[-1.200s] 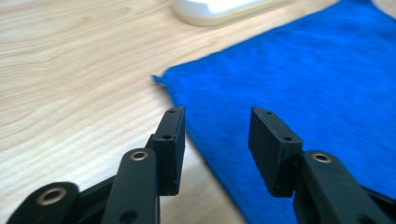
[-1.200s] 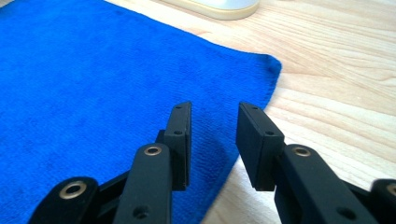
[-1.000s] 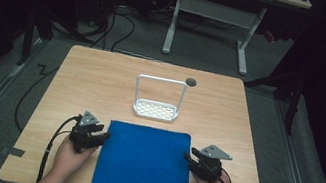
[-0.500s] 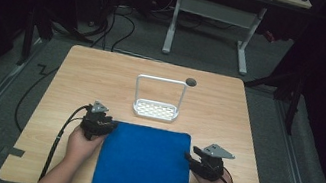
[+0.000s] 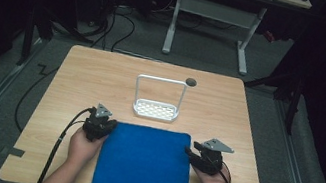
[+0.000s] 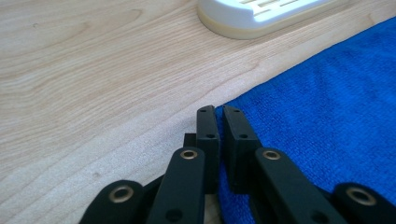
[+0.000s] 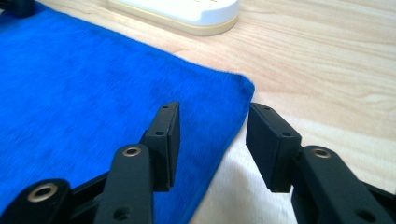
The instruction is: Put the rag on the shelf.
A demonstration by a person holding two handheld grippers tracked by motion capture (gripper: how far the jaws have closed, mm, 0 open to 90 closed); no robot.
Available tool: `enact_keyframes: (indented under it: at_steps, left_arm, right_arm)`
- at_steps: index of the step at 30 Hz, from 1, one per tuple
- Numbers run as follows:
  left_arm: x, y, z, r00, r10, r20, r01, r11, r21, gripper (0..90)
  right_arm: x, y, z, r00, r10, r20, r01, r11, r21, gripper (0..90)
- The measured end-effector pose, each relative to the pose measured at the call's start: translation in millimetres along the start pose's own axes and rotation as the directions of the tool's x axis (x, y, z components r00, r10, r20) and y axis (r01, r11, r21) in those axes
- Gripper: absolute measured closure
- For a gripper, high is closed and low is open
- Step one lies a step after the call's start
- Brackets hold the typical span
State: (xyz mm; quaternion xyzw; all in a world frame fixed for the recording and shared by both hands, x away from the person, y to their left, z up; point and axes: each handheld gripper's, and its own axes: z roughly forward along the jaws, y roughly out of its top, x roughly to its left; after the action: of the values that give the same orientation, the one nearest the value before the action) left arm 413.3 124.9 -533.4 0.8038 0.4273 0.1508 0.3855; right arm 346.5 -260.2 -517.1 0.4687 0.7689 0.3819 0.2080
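Where the blue towel [image 5: 143,167] hung over the near edge of the wooden table [image 5: 77,76], a hand gripped a tool at each of its sides. The left gripper [image 5: 103,127] sat at the towel's far left corner, and in the left gripper view its jaws had just closed until they stood almost together, pinching the corner's edge [image 6: 220,112] between them. The right gripper [image 5: 190,154] sat at the towel's right edge near the far right corner; in the right gripper view its jaws were spread, one over the cloth [image 7: 93,84] and one over bare wood, with the hem between them and neither pad pressing on it. Its cable trailed back along the forearm.

Just beyond the towel stood a white rack [image 5: 156,109] with a perforated base and a tall wire loop. Farther still, a small dark round spot [image 5: 191,82] lay near the table's far edge. No writing or brand could be read anywhere.
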Motion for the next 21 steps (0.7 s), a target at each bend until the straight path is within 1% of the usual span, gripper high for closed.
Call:
enact_keyframes:
  at_steps: [2,3,5,6,8,10,12,13,14,15,16,18,21]
  left_arm:
    - [-0.3,-0.3,0.0,1.0000,0.002,0.002,-0.002,1.0000,-0.002,86.5]
    - [-0.5,-0.4,0.1,1.0000,0.003,0.003,-0.003,1.0000,-0.003,86.6]
    - [-0.5,-0.6,0.3,1.0000,0.002,0.006,-0.002,1.0000,-0.007,86.6]
    - [-0.2,-0.6,0.1,1.0000,0.000,0.008,0.000,1.0000,-0.006,86.6]
    - [0.5,-0.6,0.3,0.9999,-0.005,0.012,0.005,1.0000,-0.008,86.6]
    - [0.9,-0.6,0.5,0.9999,-0.008,0.014,0.008,0.9999,-0.009,86.6]
    - [1.3,-0.6,0.5,0.9998,-0.013,0.017,0.013,0.9999,-0.010,86.6]
    - [1.4,-0.5,0.5,0.9998,-0.013,0.018,0.013,0.9999,-0.008,86.5]
    - [1.4,-0.6,0.6,0.9998,-0.012,0.018,0.013,0.9999,-0.010,86.5]
    - [1.4,-0.6,0.6,0.9998,-0.012,0.018,0.012,0.9999,-0.010,86.5]
    - [1.4,-0.6,0.6,0.9997,-0.013,0.018,0.013,0.9999,-0.010,86.5]
    - [1.6,-0.5,0.6,0.9997,-0.015,0.019,0.015,0.9999,-0.009,86.5]
    - [1.5,-0.5,0.6,0.9997,-0.013,0.019,0.013,0.9999,-0.009,86.5]
  right_arm:
    - [-0.1,5.5,6.2,0.9999,0.003,0.012,-0.004,1.000,0.012,56.6]
    - [-0.7,8.4,9.8,0.9998,0.007,0.020,-0.008,1.000,0.028,56.6]
    - [-2.3,13.5,17.6,0.9989,0.010,0.047,-0.012,0.999,0.041,57.7]
    - [-4.5,15.9,21.7,0.9985,0.021,0.051,-0.024,0.999,0.044,57.9]
    - [-8.3,20.0,30.1,0.9978,0.054,0.038,-0.057,0.996,0.064,57.9]
    - [-8.3,22.7,37.7,0.9978,0.037,0.055,-0.042,0.996,0.085,57.9]
    - [-8.3,24.5,42.6,0.9970,0.036,0.069,-0.043,0.993,0.107,59.3]
    - [-8.9,24.5,44.0,0.9962,0.029,0.082,-0.039,0.993,0.114,59.9]
    - [-9.8,24.1,44.0,0.9953,0.040,0.088,-0.050,0.993,0.111,60.7]
    - [-10.9,24.1,43.6,0.9950,0.057,0.082,-0.066,0.992,0.110,61.3]
    - [-11.4,24.1,43.3,0.9948,0.061,0.081,-0.070,0.991,0.110,64.3]
    - [-10.0,23.8,43.2,0.9950,0.038,0.092,-0.049,0.992,0.113,66.2]
    - [-9.0,23.7,43.2,0.9956,0.038,0.086,-0.048,0.992,0.113,74.4]
